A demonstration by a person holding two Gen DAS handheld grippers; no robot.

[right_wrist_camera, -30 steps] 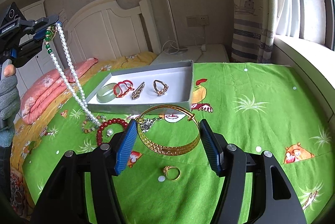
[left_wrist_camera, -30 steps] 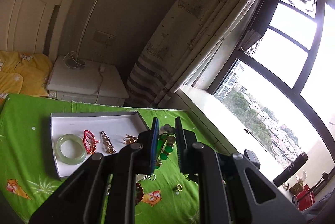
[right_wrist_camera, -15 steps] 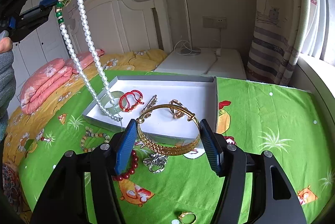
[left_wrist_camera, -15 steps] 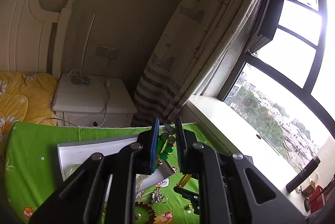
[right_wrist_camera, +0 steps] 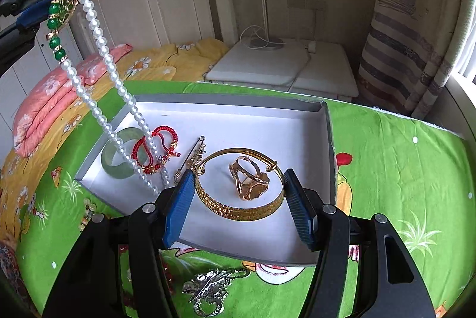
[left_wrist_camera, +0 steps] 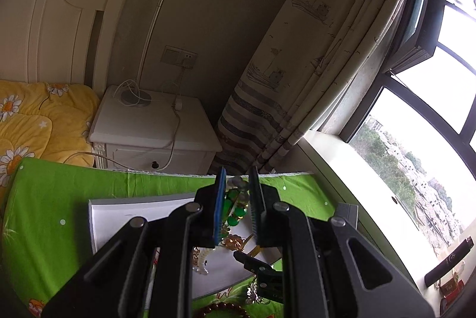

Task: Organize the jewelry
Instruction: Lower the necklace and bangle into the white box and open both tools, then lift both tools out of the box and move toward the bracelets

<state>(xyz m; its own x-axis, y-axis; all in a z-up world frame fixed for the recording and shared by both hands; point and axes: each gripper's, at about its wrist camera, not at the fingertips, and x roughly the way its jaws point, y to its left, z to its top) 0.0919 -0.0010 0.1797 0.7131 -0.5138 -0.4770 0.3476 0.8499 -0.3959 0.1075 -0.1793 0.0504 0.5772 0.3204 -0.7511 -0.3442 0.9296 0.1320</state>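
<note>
We find a home bedroom. A white headboard (right_wrist_camera: 154,0) stands against the wall, with a yellow daisy quilt (left_wrist_camera: 38,121) and pink pillows (right_wrist_camera: 50,104) below it. Beside the bed we note a white nightstand (left_wrist_camera: 154,133) carrying a lamp base (left_wrist_camera: 135,96) and cable, under a wall socket (left_wrist_camera: 179,56). A ship-print curtain (left_wrist_camera: 300,59) hangs at a large window (left_wrist_camera: 416,139) overlooking rooftops and trees.

tray (right_wrist_camera: 326,121) right half bare, pearl strand (right_wrist_camera: 113,71) hangs across left entry
</note>
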